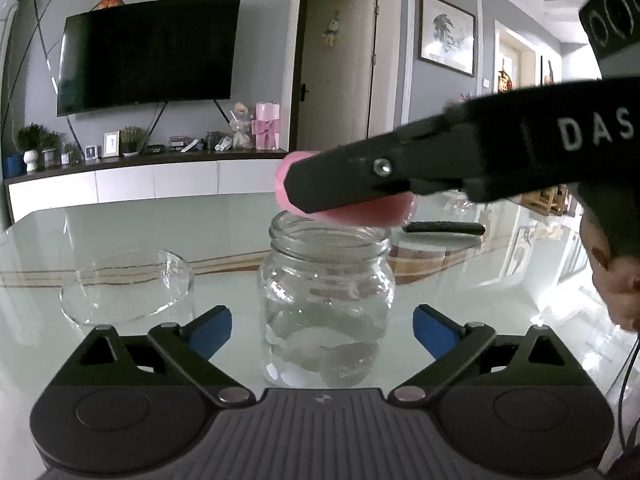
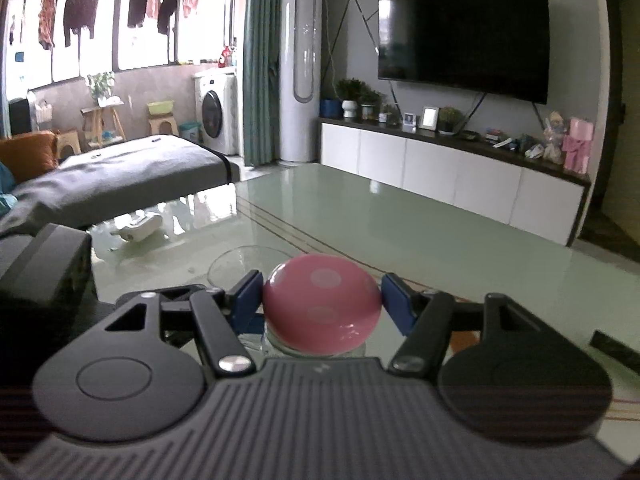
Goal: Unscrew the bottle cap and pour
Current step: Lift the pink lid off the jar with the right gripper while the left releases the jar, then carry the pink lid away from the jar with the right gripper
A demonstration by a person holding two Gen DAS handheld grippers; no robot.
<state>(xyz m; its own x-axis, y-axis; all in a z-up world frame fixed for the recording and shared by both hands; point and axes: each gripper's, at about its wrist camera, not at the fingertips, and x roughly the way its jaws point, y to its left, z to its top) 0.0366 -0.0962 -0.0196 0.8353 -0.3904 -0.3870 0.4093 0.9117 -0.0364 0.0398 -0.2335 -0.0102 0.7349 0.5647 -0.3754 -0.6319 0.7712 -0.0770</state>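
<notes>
A clear glass jar (image 1: 326,300) stands upright on the glass table, its mouth open, with a little clear liquid at the bottom. My left gripper (image 1: 322,330) is open, its blue pads (image 1: 210,332) on either side of the jar and apart from it. My right gripper (image 2: 322,300) is shut on the pink cap (image 2: 322,304) and holds it tilted just above the jar's rim; the cap also shows in the left wrist view (image 1: 360,210). Only the jar's top (image 2: 276,344) shows under the cap in the right wrist view.
A shallow clear glass bowl (image 1: 128,286) sits on the table left of the jar, also in the right wrist view (image 2: 240,260). A black remote (image 1: 444,227) lies behind the jar. The person's head (image 1: 612,264) is at the right edge.
</notes>
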